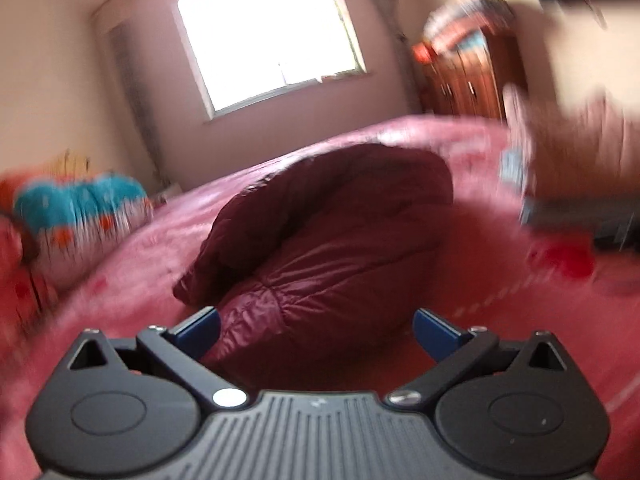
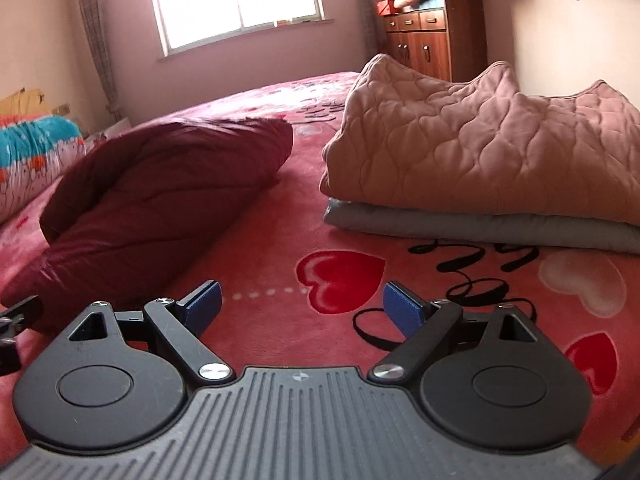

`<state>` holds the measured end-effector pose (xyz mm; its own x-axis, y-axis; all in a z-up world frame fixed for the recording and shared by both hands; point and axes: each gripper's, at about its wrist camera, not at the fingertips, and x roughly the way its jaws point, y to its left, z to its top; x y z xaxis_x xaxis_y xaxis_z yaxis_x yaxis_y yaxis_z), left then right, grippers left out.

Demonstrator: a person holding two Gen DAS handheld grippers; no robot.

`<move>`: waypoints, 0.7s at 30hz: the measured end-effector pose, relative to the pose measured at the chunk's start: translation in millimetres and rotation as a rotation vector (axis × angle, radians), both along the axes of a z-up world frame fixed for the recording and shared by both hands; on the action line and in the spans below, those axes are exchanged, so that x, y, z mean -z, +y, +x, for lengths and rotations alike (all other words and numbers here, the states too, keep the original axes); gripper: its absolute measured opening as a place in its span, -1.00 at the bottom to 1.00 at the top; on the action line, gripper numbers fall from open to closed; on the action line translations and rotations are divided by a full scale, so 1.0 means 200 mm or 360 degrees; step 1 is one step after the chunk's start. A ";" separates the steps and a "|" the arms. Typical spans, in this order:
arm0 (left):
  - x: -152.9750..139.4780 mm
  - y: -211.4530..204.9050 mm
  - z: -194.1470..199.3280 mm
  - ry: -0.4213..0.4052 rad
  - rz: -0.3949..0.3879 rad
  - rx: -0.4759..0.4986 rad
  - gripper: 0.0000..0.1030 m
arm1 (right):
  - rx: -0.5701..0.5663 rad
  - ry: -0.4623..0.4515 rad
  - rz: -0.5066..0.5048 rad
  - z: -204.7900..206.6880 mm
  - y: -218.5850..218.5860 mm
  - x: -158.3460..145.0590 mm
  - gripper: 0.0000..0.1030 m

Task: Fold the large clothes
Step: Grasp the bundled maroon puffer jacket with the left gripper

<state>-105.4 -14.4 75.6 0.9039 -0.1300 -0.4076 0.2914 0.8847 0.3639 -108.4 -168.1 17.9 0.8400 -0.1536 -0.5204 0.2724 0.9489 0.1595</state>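
A dark maroon puffer coat lies bunched and folded over on the pink bed; it also shows in the right wrist view, at the left. My left gripper is open and empty, just in front of the coat's near end. My right gripper is open and empty over the bedspread, to the right of the coat. A black part of the left gripper shows at the right wrist view's left edge. The left wrist view is motion-blurred.
A folded pink quilted blanket sits on a grey one at the right of the bed. The pink bedspread has red hearts. A teal patterned pillow lies at the left. A wooden cabinet stands by the far wall.
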 end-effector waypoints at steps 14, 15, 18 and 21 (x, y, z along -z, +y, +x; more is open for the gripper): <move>0.28 -0.10 0.25 -0.0073 0.0752 0.0053 0.81 | -0.0069 0.0061 0.0203 0.14 -0.09 0.09 1.00; 0.27 -0.10 0.27 -0.0069 0.0752 0.0052 0.72 | -0.0073 0.0061 0.0205 0.14 -0.09 0.09 1.00; 0.26 -0.12 0.32 -0.0057 0.0740 0.0046 0.45 | -0.0084 0.0061 0.0206 0.18 -0.09 0.10 1.00; 0.23 -0.11 0.35 -0.0010 0.0631 0.0014 -0.09 | -0.0080 0.0066 0.0219 0.20 -0.10 0.11 1.00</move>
<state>-34.7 -35.8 29.8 0.9060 0.0285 -0.4224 0.2953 0.6724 0.6787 -68.4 -188.8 -4.2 0.8223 -0.0370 -0.5679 0.2342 0.9314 0.2785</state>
